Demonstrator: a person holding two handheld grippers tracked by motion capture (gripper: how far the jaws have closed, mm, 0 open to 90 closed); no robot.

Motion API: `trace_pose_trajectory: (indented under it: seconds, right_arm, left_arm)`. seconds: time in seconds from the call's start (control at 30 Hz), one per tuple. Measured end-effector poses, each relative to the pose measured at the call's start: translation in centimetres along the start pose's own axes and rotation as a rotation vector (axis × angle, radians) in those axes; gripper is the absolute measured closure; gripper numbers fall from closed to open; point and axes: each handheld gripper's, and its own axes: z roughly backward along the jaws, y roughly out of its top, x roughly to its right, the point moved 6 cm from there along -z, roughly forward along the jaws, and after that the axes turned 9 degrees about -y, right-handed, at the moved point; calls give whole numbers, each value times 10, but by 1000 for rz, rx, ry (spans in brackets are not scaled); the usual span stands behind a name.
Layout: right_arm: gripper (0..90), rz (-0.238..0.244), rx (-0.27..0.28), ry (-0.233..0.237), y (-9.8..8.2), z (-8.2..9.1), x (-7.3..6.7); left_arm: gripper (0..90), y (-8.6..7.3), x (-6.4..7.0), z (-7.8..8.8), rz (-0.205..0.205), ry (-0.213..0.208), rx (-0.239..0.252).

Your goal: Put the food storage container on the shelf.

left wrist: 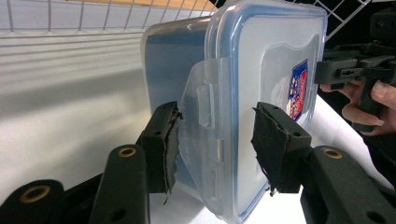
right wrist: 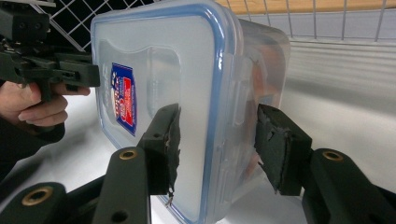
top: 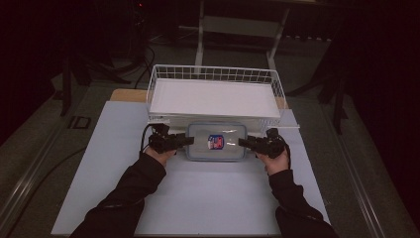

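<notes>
Now the lidded plastic box [top: 216, 141] lies just in front of the wire basket [top: 214, 75]. Left gripper [top: 187, 141] straddles the box's left-end latch, pads not pressing. Right gripper [top: 243, 143] straddles the right end, jaws likewise spread.

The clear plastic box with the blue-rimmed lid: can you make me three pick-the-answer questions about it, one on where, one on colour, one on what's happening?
1. Where is the clear plastic box with the blue-rimmed lid?
A. inside the white wire basket
B. on the white table sheet, just in front of the white wire basket
C. on the floor

2. What colour is the lid's rim?
A. blue
B. red
C. green

3. Is the lid on?
A. on
B. off beside the box
C. missing

Answers:
1 B, the high view shows it on the sheet before the basket.
2 A, the rim is blue in both gripper views.
3 A, the lid covers the box, side flap down.
</notes>
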Motion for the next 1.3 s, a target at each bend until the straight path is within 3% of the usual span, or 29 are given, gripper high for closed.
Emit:
trace_pose_trajectory:
  seconds: [0.13, 0.2, 0.3, 0.53, 0.67, 0.83, 0.9, 0.97, 1.07, 1.17, 1.3]
  right_arm:
    - [500, -22, -7, 9, -2, -2, 4]
    - [491, -27, -8, 10, -3, -3, 5]
    - [515, 30, -2, -49, 0, -4, 2]
    - [508, 15, 17, -83, 4, -6, 1]
    - [482, 16, 24, -130, 4, -10, 1]
    - [484, -8, 16, -149, 6, -12, 0]
    - [467, 24, 40, -167, 8, -14, 4]
    - [443, -3, 18, -166, 6, -12, 0]
    - [420, 18, 40, -169, 5, -11, 3]
    - [413, 44, 47, -167, 2, -7, 3]
    - [419, 71, 54, -178, 0, 2, -1]
  left_arm:
    - [515, 0, -2, -2, -7, -3, 8]
    - [513, -1, -3, -3, 39, -6, 14]
    - [493, -3, -7, -5, 46, -10, 18]
    - [450, -1, -10, -9, 49, 17, 38]
    - [426, 2, -10, -10, 9, 82, 36]
    - [396, 4, -11, -11, -4, 97, 47]
    - [378, 5, -12, -11, -10, 111, 46]
    - [375, 4, -10, -11, -25, 126, 47]
    - [338, 3, -5, -7, -33, 118, 47]
    - [292, 0, 3, -3, -20, 70, 53]
    - [247, -2, 16, 7, -69, 33, 51]
